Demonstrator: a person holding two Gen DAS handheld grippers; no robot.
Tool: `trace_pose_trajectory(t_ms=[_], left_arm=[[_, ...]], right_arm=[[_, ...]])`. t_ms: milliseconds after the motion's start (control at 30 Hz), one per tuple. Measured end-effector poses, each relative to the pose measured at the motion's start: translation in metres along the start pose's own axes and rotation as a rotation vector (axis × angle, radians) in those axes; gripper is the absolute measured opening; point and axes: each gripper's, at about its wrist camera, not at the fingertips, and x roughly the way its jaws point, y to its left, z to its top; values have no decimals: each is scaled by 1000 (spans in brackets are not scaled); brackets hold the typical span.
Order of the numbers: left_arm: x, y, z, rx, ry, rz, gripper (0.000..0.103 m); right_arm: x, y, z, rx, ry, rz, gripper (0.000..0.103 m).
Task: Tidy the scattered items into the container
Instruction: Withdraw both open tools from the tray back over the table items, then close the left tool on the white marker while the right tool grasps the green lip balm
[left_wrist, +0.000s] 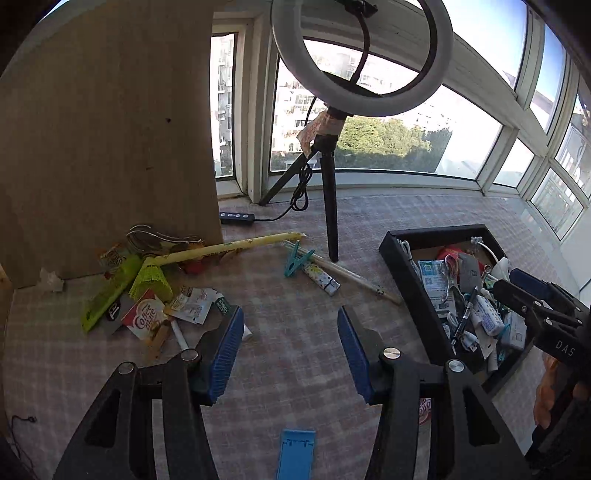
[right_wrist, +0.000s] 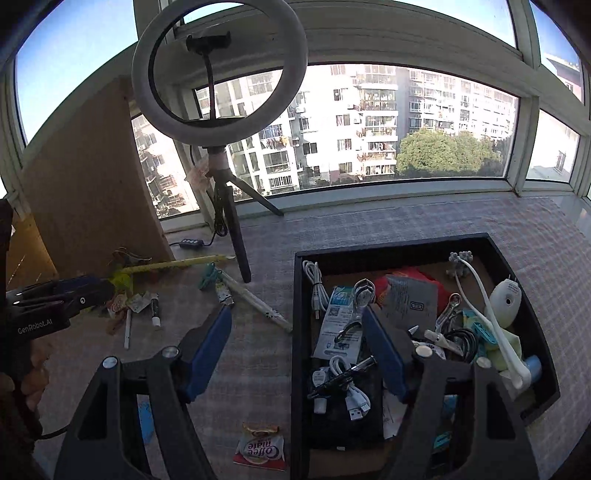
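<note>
Checked cloth (left_wrist: 295, 369) lies under both empty, wide-open tongs, left (left_wrist: 291, 350) near clutter (left_wrist: 147, 295), right (right_wrist: 297, 347) astride box rim (right_wrist: 297, 332).

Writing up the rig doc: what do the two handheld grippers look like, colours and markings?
Both look the same build: black angular plastic linkage arms with silver round pivot bolts, ending in blue ribbed pads on the jaws. The left gripper body reads "GenRobot.AI" in white in the right wrist view; the right gripper body reads "DAS" in the left wrist view. A thin black cable trails below the left one.

Black tongs (left_wrist: 290, 354) with ribbed blue pads (left_wrist: 225, 354), silver screws, white lettering.
</note>
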Motion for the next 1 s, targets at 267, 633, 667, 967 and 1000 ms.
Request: trace_pose_trajectory(t_ms=[267,633,667,967,1000], left_arm=[[29,90,-52,-198,103,120,44],[84,95,-60,-270,172,141,38],[87,94,-59,-271,173,141,38],[116,95,-52,-260,206,159,35],[119,95,-52,-259,211,163,34]], right_arm=[[68,84,-11,-125,136,161,66],[155,177,-16,-325,266,249,53],[160,182,-16,-339,275,254,51],[204,206,-18,-409,352,261,42],[208,207,-18,-412,359,259,42]])
